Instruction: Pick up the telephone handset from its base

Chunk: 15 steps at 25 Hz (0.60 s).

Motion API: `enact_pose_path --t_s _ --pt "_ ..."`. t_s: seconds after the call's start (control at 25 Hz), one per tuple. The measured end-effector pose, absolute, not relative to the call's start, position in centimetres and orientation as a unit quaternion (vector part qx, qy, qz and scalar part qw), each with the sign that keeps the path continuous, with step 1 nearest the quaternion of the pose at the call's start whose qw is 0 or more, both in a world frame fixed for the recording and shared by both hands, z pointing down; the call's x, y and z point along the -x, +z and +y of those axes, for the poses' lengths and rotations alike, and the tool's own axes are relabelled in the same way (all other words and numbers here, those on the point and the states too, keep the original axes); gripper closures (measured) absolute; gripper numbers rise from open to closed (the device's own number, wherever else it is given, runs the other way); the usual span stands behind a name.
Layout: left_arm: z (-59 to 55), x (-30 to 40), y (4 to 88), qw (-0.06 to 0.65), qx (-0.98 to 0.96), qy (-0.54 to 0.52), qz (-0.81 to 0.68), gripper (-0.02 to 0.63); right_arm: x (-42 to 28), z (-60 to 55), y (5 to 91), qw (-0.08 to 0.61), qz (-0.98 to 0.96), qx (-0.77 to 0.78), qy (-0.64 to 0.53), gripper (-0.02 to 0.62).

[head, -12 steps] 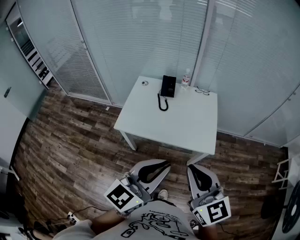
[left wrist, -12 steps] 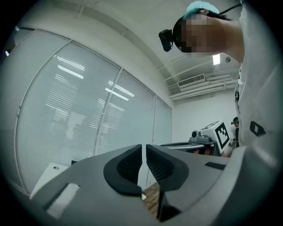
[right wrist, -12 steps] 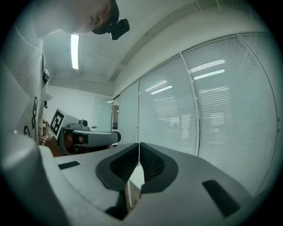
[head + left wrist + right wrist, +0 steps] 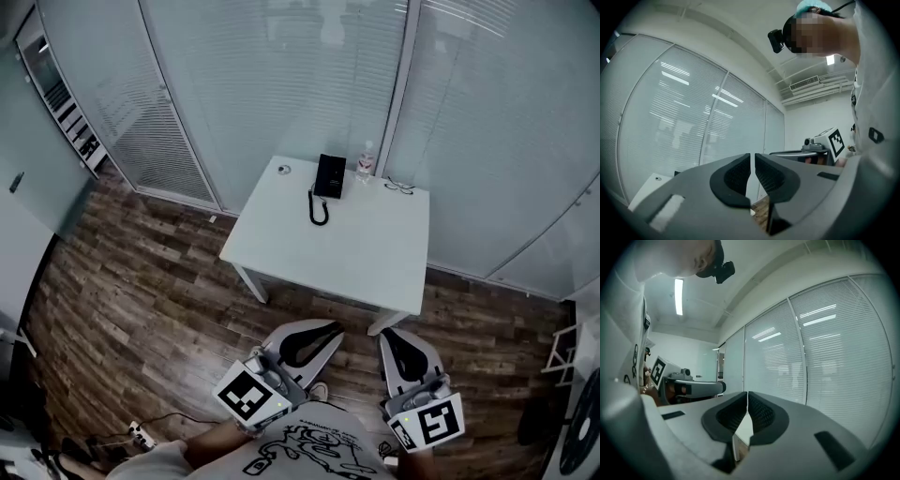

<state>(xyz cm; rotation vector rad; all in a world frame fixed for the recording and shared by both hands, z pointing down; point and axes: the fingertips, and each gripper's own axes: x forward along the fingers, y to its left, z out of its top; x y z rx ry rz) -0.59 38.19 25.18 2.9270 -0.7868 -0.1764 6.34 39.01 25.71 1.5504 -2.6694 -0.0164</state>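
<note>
My left gripper is closed down to a thin slit with nothing between the pads, and the right gripper is the same, tips meeting and empty. Both are held level and low, close to my body, just above the printed shirt, each with its marker cube at the near end. From the left gripper view I can see the other gripper off to the side, and the right gripper view shows the left one in turn. Below them is the wooden floor, and ahead stands a white table against the glass walls with their blinds. The telephone sits at the far edge of the tabletop, well apart from both grippers. It is black, and I cannot separate the handset from the base at this range, though it looks to be resting on it. The coiled cord loops out on the tabletop toward me. Just to the right of the phone stands a small clear bottle, and beyond that lies a thin dark thing that I cannot identify. A little round object lies near the table's far left corner.
</note>
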Motion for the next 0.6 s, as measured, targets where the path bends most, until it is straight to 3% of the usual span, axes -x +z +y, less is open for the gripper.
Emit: enact_pose_path --t_s 0.6 --pt "32.4 1.6 27.1 0.079 -0.960 -0.043 -0.265 0.575 -5.6 33.4 26.8 0.029 -0.867 -0.497 0.016 0.588"
